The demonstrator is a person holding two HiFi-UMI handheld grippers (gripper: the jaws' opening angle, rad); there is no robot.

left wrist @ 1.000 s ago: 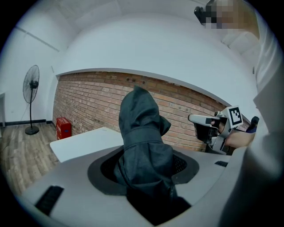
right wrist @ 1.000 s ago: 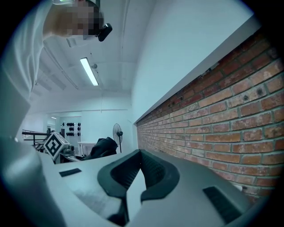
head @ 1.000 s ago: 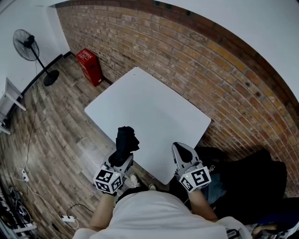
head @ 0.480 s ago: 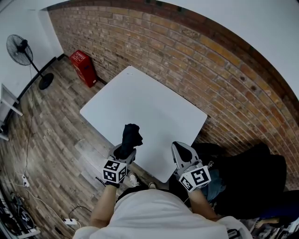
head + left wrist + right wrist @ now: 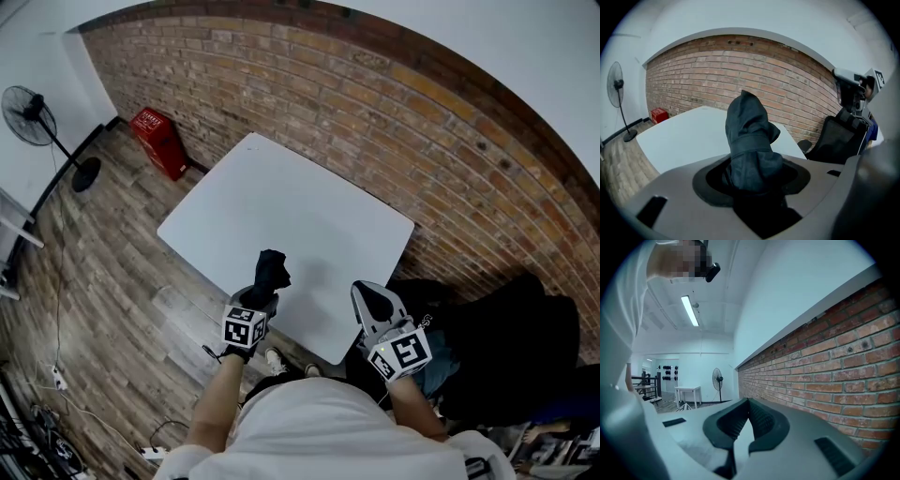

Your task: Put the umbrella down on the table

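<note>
The left gripper grips a folded black umbrella between its fingers. The umbrella projects forward past the fingertips, over the near edge of the white table. Only the left gripper view shows its wrinkled fabric, wrapped by a band. Contact with the table cannot be determined. Only the right gripper view shows the fingers of the right gripper: pressed together, nothing between them.

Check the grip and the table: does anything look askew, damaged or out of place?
Nothing stands out. The folded black umbrella sits centred in the left tool, clamped, over the near edge of the white table. The right tool is shut with nothing in it, at the table's other near edge.
</note>
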